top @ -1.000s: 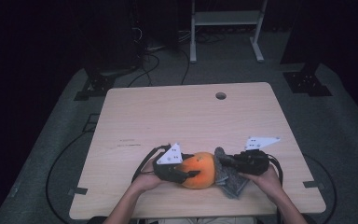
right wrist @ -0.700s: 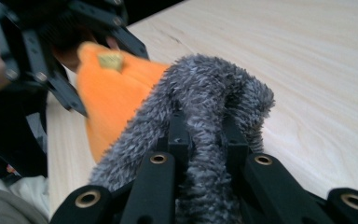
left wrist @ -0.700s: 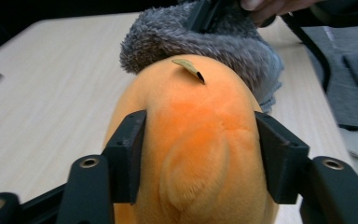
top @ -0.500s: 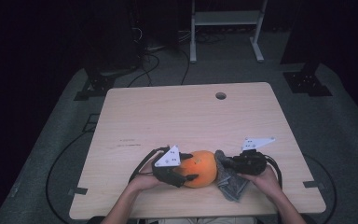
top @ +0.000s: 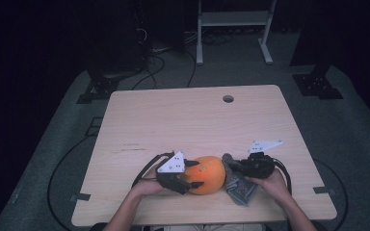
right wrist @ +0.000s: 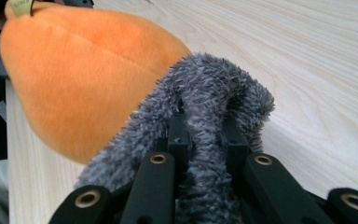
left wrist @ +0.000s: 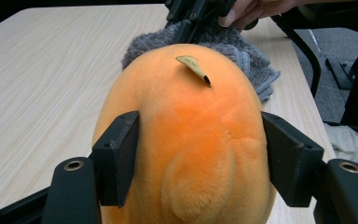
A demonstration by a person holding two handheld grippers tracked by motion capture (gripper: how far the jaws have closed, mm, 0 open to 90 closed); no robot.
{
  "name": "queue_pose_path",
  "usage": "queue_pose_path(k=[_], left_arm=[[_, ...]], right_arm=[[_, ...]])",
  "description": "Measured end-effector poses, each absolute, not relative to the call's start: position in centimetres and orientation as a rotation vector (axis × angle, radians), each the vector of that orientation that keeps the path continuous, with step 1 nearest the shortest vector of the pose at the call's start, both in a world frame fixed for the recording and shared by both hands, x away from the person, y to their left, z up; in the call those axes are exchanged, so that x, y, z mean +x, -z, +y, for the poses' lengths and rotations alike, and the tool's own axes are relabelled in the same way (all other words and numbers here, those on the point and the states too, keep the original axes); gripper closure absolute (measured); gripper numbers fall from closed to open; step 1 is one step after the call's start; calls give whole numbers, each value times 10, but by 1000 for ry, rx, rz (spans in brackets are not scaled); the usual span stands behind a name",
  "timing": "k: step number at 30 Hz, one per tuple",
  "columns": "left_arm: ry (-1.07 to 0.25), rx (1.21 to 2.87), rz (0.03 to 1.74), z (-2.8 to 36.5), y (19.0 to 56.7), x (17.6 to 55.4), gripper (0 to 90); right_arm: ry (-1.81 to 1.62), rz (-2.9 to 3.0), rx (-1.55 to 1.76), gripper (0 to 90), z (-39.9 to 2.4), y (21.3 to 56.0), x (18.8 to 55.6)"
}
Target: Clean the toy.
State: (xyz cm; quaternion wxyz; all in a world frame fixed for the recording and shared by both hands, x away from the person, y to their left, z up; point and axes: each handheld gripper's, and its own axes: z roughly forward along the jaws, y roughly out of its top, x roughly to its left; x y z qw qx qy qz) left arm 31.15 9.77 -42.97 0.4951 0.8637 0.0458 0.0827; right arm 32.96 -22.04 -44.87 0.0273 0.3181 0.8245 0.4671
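the orange plush toy [top: 207, 174] lies near the front edge of the wooden surface [top: 173, 120], touching the grey fuzzy cloth [top: 238, 187] on its right. the left tongs [top: 192, 174] sit around the toy's left end with the jaws on either side of it; they have just been closing a little, and whether the pads press the plush cannot be told. the right tongs [right wrist: 204, 135] are clamped tight on a fold of the cloth, just beside the toy.
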Motion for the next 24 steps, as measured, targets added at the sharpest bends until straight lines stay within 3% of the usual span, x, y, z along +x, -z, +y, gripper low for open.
queue_pose_path(k=[7,10,14,17,19,24], left_arm=[[-206,2082,139,90,430,312,334],[-207,2084,141,89,430,312,328],[-170,2076,231,92,429,318,187],[-144,2072,264,95,429,321,155],[-135,2067,272,95,429,322,189],[-217,2078,218,83,424,312,382]], right_arm=[[-1684,2434,815,783,-218,417,313],[-1632,2448,749,783,-205,414,308],[-1473,2481,785,783,-206,425,313],[-1384,2517,828,783,-213,430,315],[-1417,2506,822,783,-216,428,313],[-1626,2433,700,783,-206,401,300]])
